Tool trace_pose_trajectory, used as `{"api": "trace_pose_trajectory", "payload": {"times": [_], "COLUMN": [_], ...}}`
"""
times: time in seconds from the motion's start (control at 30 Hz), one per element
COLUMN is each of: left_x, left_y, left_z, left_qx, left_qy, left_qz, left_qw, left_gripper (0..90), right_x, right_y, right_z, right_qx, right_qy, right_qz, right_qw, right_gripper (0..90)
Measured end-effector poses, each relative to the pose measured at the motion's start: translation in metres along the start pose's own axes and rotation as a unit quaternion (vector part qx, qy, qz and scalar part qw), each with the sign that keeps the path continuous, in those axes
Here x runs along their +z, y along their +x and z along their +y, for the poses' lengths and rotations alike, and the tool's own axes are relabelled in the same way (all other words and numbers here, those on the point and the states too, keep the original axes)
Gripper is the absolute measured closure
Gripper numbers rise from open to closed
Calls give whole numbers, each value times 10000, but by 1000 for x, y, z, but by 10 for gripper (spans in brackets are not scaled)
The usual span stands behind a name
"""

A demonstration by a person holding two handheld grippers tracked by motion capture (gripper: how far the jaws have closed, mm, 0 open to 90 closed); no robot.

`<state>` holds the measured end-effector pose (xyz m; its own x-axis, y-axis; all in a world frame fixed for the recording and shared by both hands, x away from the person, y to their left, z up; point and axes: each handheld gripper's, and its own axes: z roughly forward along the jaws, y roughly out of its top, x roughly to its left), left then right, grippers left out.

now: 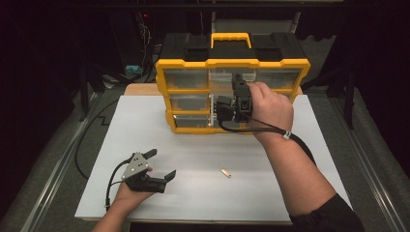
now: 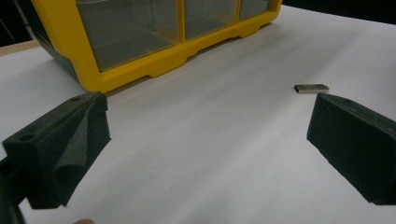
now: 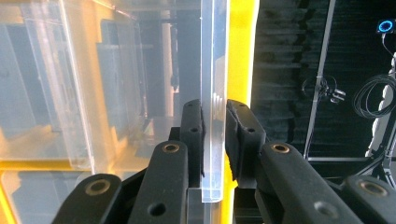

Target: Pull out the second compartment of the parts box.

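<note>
A yellow and black organizer (image 1: pixel 186 63) with clear drawers stands at the back of the white table. My right gripper (image 1: pixel 238 81) is at its top middle drawer (image 1: pixel 221 77). In the right gripper view the right gripper (image 3: pixel 215 112) is shut on that drawer's clear plastic front lip (image 3: pixel 214 65), with both pads pressed against it. My left gripper (image 1: pixel 162 163) rests open on the table at the front left, nothing between its jaws. A small tan block (image 1: pixel 225 172) lies on the table to its right, and the block (image 2: pixel 311 88) sits just beyond the right jaw in the left gripper view.
The white table top (image 1: pixel 270 159) stretches between the organizer and the front edge. The organizer's yellow base (image 2: pixel 154 65) lies ahead of the left gripper (image 2: pixel 208 100). Cables and dark stands crowd the space behind and to the sides of the table.
</note>
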<state>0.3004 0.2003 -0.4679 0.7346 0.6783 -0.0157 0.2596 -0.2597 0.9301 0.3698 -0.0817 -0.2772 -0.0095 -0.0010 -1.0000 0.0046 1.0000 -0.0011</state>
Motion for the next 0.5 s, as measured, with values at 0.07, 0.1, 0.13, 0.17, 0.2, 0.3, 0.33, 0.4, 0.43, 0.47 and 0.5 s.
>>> {"api": "trace_pose_trajectory", "payload": {"times": [0.07,0.1,0.13,0.17,0.2,0.3,0.33,0.4,0.43,0.47,0.5], "left_x": [0,0,0,0,0,0,0,0,0,0,0], "left_y": [0,0,0,0,0,0,0,0,0,0,0], "left_z": [0,0,0,0,0,0,0,0,0,0,0], "left_qx": [-1,0,-1,1,3,5,2,-3,-2,-4,-2], "left_qy": [3,5,3,5,4,9,11,13,15,16,16], "left_qz": [-1,-1,-2,-3,-4,-8,-11,-12,-11,-10,-9], "left_qw": [10000,10000,10000,10000,10000,10000,10000,10000,10000,10000,10000], "left_gripper": [2,1,2,2,2,2,2,2,2,1,2], "right_x": [-4,-6,-9,-11,-13,-19,-21,-25,-27,-29,-31], "right_y": [1,1,1,1,1,2,3,3,3,4,4], "right_z": [-1,-1,-1,-2,-2,-3,-3,-3,-3,-3,-3], "right_qx": [-2,-8,7,14,16,8,8,9,2,-1,0], "right_qy": [-16,-27,-37,-40,-50,-80,-87,-114,-124,-120,-130], "right_qz": [-11,-20,-19,-22,-18,-48,-56,-69,-76,-73,-81], "right_qw": [10000,10000,10000,10000,10000,10000,9999,9999,9999,9999,9999], "right_gripper": [791,791,791,791,792,792,792,792,792,792,792]}}
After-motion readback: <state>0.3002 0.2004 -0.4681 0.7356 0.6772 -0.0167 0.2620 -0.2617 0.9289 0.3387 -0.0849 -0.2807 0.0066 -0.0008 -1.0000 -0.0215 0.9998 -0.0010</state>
